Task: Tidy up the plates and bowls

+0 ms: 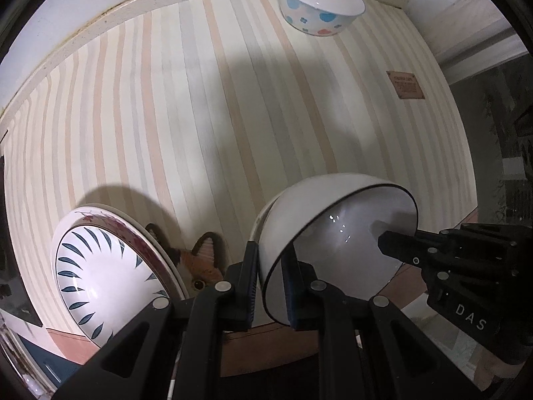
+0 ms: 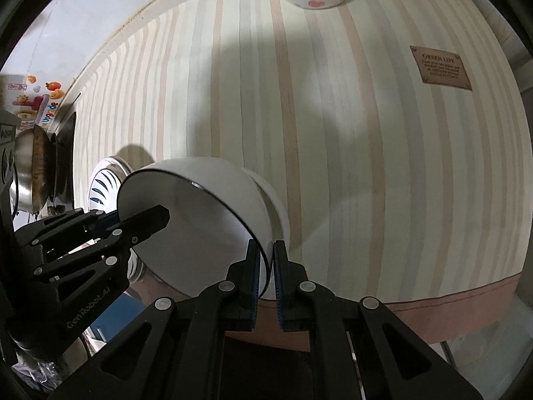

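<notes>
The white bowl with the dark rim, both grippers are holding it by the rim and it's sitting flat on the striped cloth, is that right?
Not quite. Both the left gripper and right gripper do pinch the white bowl by its rim, but it is tipped on edge, not flat on the striped cloth. The left wrist view shows it.

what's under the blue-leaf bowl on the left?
The blue-leaf bowl sits in a plate with a maroon floral rim. Beneath them, a fox picture peeks out on the striped tablecloth; the rest is covered.
</notes>
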### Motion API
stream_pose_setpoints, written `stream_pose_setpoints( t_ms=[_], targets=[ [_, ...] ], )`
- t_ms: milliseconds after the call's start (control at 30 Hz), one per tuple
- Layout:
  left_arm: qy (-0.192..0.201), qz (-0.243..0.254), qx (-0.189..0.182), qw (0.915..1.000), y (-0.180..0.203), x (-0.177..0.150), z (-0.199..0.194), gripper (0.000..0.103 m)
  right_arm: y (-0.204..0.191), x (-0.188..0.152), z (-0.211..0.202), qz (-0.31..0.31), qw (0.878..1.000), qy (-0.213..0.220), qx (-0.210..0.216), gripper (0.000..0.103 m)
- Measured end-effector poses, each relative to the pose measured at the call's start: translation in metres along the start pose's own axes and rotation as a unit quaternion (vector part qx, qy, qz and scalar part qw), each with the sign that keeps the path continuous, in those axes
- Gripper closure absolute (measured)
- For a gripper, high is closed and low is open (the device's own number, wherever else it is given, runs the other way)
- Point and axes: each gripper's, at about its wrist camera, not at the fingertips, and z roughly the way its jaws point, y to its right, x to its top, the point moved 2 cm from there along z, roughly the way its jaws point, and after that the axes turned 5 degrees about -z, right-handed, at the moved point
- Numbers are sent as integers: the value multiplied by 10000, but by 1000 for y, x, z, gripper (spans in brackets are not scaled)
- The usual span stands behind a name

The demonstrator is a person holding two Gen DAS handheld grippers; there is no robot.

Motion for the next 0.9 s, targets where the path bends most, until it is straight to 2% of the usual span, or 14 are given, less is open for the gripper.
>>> stream_pose_setpoints(
  t_ms=[433,800,900],
  targets=[
    [-191,99,178,9996,6,-2,20,91,-3,3,22,83,9992,-383,-39,93],
    [-196,248,412,9986,15,3,27,91,-2,7,24,190,9987,-480,15,90],
    [-234,214,377,9988,15,7,30,91,-1,9,22,221,9986,-483,29,89]
  ],
)
